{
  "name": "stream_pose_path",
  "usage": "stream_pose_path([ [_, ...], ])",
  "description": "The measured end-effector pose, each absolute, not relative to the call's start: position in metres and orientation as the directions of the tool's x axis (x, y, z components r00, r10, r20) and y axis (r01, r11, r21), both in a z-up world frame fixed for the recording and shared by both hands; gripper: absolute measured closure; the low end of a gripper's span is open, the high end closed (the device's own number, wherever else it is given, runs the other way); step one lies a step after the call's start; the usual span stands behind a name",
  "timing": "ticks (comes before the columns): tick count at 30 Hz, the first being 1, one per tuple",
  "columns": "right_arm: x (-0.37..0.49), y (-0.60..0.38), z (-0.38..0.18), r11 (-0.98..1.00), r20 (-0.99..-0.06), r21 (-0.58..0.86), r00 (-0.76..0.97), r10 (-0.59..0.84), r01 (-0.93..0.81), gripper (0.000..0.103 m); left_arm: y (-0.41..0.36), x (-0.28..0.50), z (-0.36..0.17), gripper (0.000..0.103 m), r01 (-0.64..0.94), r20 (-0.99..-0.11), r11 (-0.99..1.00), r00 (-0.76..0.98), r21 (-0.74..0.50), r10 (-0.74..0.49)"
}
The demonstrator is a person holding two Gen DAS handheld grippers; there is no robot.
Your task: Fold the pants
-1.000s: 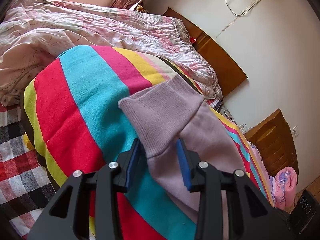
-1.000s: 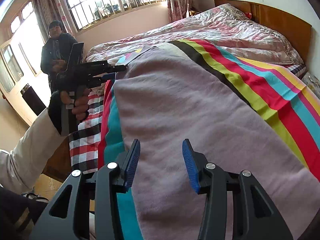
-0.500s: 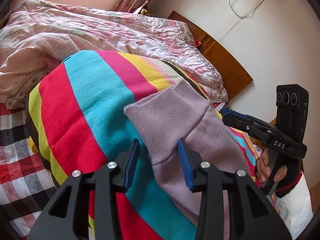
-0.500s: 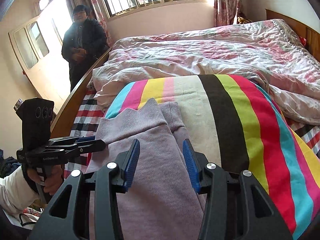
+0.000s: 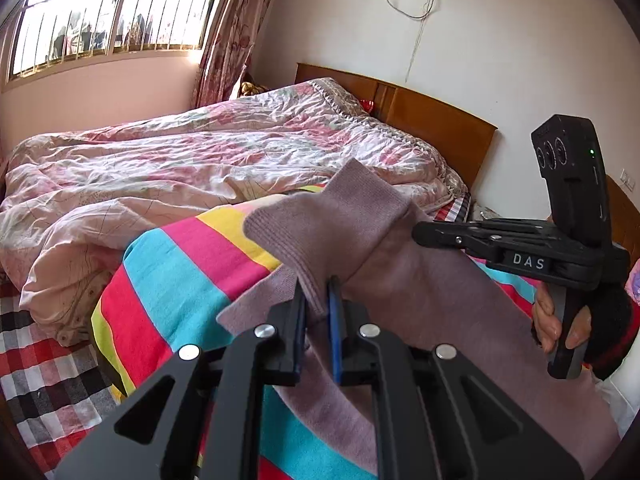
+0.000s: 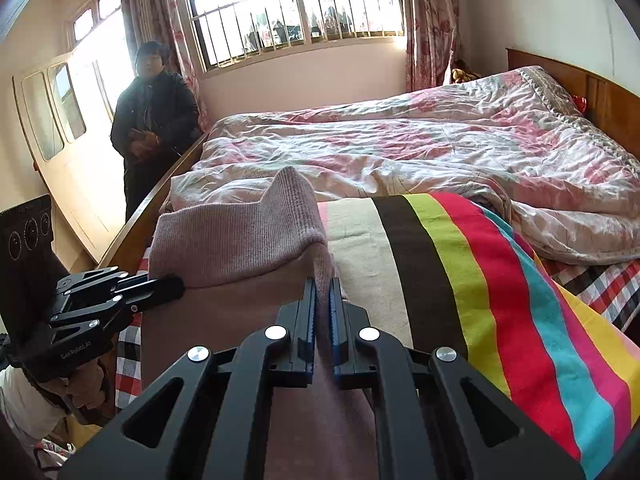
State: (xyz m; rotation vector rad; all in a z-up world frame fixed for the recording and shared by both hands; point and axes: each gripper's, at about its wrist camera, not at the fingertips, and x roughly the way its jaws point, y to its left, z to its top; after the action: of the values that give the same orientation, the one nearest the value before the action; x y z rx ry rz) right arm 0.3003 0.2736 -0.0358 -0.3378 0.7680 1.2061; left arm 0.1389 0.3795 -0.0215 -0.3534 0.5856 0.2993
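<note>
Your left tongs have just closed on the ribbed cuff edge of the mauve pants, and your right tongs have just closed on the other edge, cloth pinched between both pairs of pads. The pants lie over the striped blanket on the bed, cuffs raised off it.

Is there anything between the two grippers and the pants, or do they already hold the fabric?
Nothing visible stands between. The left gripper and the right gripper have just closed on the mauve knit pants.
</note>
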Motion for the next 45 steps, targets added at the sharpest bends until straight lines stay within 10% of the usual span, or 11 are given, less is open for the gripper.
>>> stream_pose_path([
  [3, 0.312, 0.289, -0.073, 0.409, -0.761, 0.174, 0.141, 0.633, -0.896, 0.092, 0.406, 0.153, -0.063, 0.082, -0.416, -0.691, 0.849, 0.718, -0.327, 0.086],
  [8, 0.310, 0.273, -0.059, 0.455, -0.713, 0.219, 0.177, 0.678, -0.863, 0.040, 0.407, 0.123, -0.050, 0.043, -0.526, -0.663, 0.797, 0.714, -0.297, 0.224],
  [16, 0.242, 0.257, -0.037, 0.328, -0.686, 0.151, 0.140, 0.714, -0.933, 0.048, 0.406, 0.127, -0.043, 0.043, -0.477, -0.638, 0.769, 0.761, -0.425, 0.119],
  [24, 0.173, 0.240, -0.066, 0.208, -0.744, 0.108, 0.060, 0.666, -0.972, 0.057, 0.423, 0.127, -0.065, 0.074, -0.461, -0.629, 0.740, 0.775, -0.490, 0.065],
  [32, 0.151, 0.213, -0.084, 0.230, -0.785, 0.086, 0.076, 0.615, -0.969, 0.070, 0.402, 0.113, -0.047, 0.054, -0.513, -0.608, 0.761, 0.768, -0.397, 0.200],
  [45, 0.133, 0.210, -0.093, 0.275, -0.803, 0.009, 0.157, 0.575, -0.961, 0.088, 0.406, 0.104, -0.052, 0.055, -0.423, -0.592, 0.759, 0.803, -0.495, 0.061],
])
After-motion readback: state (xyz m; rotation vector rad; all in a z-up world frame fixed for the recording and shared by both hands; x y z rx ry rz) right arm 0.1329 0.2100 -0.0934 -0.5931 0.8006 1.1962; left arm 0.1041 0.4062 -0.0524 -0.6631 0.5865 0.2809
